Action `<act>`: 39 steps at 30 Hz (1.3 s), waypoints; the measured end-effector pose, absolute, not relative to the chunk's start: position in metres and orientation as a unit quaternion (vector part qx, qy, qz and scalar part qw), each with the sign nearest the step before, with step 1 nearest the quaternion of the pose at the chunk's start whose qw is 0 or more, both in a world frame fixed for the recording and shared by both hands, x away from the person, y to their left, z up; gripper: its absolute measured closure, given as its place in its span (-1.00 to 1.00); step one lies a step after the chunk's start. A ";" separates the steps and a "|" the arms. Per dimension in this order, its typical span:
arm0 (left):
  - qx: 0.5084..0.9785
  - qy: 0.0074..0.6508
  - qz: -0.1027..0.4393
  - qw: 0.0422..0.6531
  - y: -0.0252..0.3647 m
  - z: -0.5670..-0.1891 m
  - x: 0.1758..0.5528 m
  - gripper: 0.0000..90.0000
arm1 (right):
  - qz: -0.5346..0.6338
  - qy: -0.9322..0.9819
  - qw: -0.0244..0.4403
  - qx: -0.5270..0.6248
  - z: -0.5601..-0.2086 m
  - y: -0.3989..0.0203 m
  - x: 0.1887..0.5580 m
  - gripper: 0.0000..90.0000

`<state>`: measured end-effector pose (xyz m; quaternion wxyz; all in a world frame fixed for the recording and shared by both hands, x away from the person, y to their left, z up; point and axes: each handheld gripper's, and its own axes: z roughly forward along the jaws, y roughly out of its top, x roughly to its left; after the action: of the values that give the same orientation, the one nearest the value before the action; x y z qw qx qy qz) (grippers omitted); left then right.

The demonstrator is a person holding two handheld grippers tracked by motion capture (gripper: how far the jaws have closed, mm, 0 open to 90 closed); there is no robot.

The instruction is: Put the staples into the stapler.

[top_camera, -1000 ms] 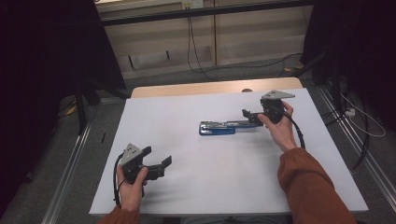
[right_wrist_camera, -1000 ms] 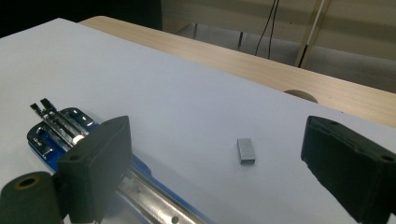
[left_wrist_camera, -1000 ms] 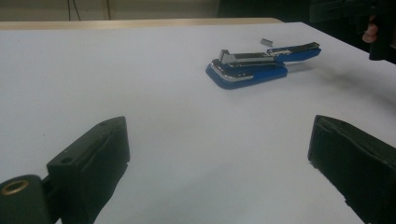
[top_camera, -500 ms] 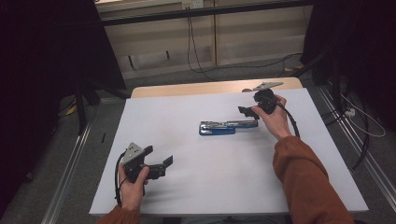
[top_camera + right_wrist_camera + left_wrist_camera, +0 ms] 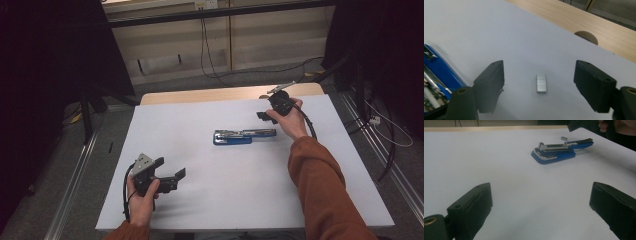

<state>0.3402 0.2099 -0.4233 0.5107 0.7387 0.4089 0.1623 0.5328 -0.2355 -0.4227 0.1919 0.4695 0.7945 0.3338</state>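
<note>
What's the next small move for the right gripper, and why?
Probably lower the right gripper straight down and close on the staple strip. Its jaws are open with the strip lying flat between them, and the blue stapler beside it is opened, likely awaiting a refill.

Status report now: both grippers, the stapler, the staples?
Left gripper open, low near table edge. Right gripper open, jaws either side of staple strip, not touching. Stapler lies opened mid-table. Nothing in the way.

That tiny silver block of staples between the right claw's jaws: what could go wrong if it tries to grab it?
The small silver staple strip lies flat on the white table cover, so the right claw, open around it, might slip off or push it away. A hard squeeze could perhaps break the strip apart.
</note>
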 end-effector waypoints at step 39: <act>0.748 0.409 0.154 0.499 0.208 -0.427 0.344 -0.90 | 0.295 0.830 0.130 0.454 -0.449 -0.243 0.553 0.71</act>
<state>0.3444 0.2080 -0.4267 0.4989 0.7485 0.4088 0.1541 0.5534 -0.2434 -0.4493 0.1297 0.4542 0.8304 0.2954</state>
